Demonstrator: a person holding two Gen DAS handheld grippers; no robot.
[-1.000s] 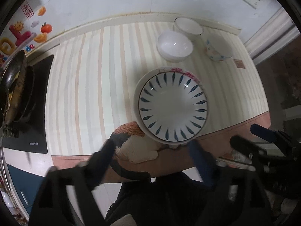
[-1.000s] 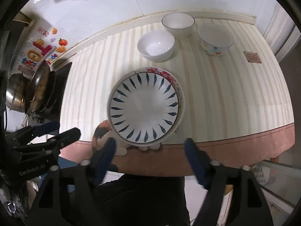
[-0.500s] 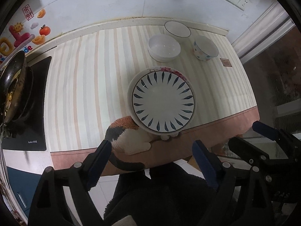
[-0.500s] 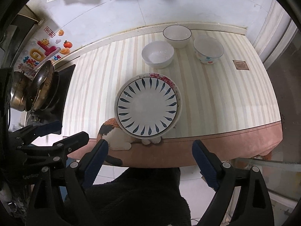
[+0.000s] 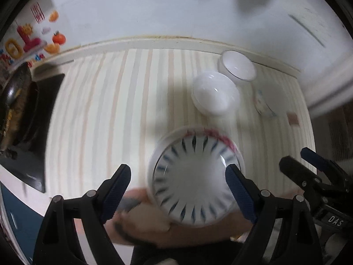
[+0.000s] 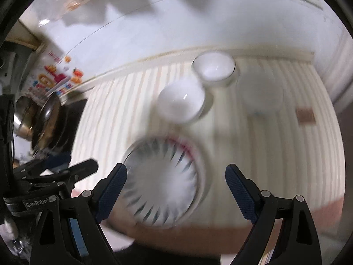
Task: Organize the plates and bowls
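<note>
Moved: we find both grippers closer over the striped table (image 5: 106,119) than half a second ago; the plates now loom larger, blurred.
Left gripper (image 5: 178,190): jaws wide apart, empty, ribbed blue pads above the plate's edges.
Right gripper (image 6: 176,190): jaws wide apart, nothing between them.
Top plate (image 5: 194,181): round, glossy white, blue leaf strokes ringing the rim, stacked on a red-flowered plate (image 5: 218,135) at the near table edge.
Bowls: two smooth white bowls (image 5: 215,95) (image 5: 238,65) and a patterned bowl (image 5: 263,105) well beyond, near the wall.
</note>
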